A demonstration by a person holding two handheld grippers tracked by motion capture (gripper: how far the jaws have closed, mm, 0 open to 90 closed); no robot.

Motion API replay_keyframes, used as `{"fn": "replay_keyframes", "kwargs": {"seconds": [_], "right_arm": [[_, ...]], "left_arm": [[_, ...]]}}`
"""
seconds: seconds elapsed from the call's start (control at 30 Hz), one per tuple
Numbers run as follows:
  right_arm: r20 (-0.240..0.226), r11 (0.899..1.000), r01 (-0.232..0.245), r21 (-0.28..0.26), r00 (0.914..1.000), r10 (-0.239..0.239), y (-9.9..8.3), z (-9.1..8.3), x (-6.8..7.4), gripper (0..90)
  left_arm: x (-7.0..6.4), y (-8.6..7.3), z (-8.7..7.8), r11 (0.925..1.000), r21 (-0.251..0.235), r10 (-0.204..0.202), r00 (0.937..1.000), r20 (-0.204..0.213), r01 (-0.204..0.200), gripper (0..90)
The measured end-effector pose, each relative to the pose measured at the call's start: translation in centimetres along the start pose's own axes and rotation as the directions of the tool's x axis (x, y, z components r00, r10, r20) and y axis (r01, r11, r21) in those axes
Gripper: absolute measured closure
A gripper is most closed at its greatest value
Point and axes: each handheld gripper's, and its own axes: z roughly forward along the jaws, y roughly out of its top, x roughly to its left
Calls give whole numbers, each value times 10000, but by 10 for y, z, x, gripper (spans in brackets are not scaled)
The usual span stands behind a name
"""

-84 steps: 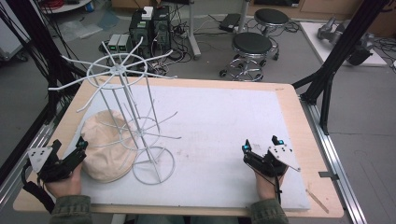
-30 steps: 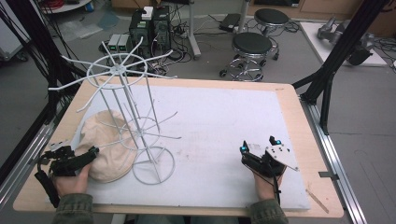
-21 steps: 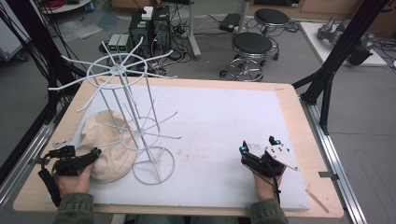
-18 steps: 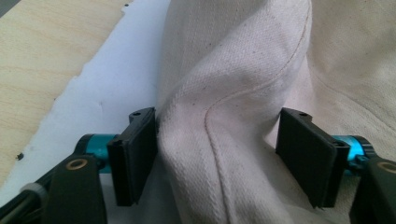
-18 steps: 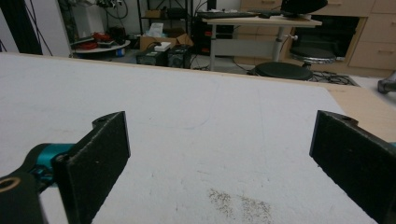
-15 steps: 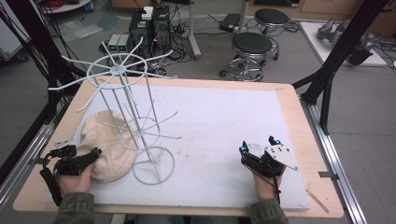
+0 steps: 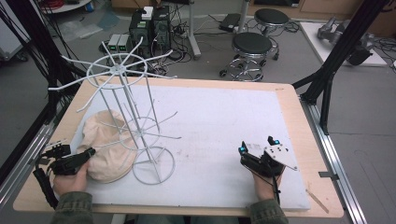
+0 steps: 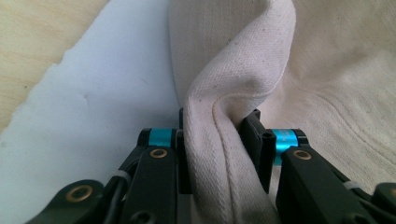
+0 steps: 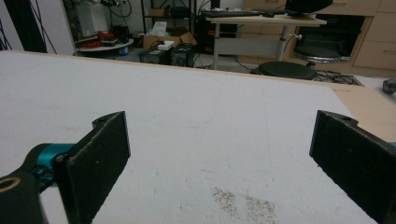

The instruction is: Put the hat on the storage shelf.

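Observation:
A cream fabric hat [image 7: 107, 144] lies on the white mat at the table's left, partly under the arms of a white wire display stand [image 7: 135, 116]. My left gripper [image 7: 86, 154] is at the hat's near left edge. In the left gripper view its jaws are shut on a raised fold of the hat's brim [image 8: 224, 140], and my left gripper [image 8: 217, 140] pinches the cloth between both pads. My right gripper [image 7: 257, 145] rests on the mat at the right front. Its jaws stand wide open with nothing between them, and my right gripper [image 9: 219, 154] looks across bare mat.
The wire stand's round base [image 7: 154, 165] sits just right of the hat, and its hooked arms reach out over it. The white mat [image 7: 224, 116] covers most of the wooden table [image 7: 299, 112]. Stools and computer cases stand on the floor beyond the far edge.
My left gripper has swung from beside the hat to its near edge and shut on the brim. The right gripper has stayed in place.

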Motion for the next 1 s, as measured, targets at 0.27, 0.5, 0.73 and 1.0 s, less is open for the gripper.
{"fn": "replay_keyframes", "kwargs": {"seconds": [0.27,0.5,0.73,1.0], "right_arm": [[-16,10000,-9,-11,10000,9,0,-1,0,40],[-83,10000,-57,-52,9999,56,0,-1,0,40],[-87,9999,17,-114,10000,-18,0,-1,-1,40],[-186,9999,-21,-138,9998,19,1,-1,0,41]], "left_arm": [[-6,1,-4,9991,-167,383,9992,-137,-385,753],[-3,1,-8,9976,-609,381,9965,744,-336,778],[-4,2,-16,9916,-1263,433,9917,1209,-279,784],[-3,3,-21,9832,-1808,136,9771,2123,256,783]]}}
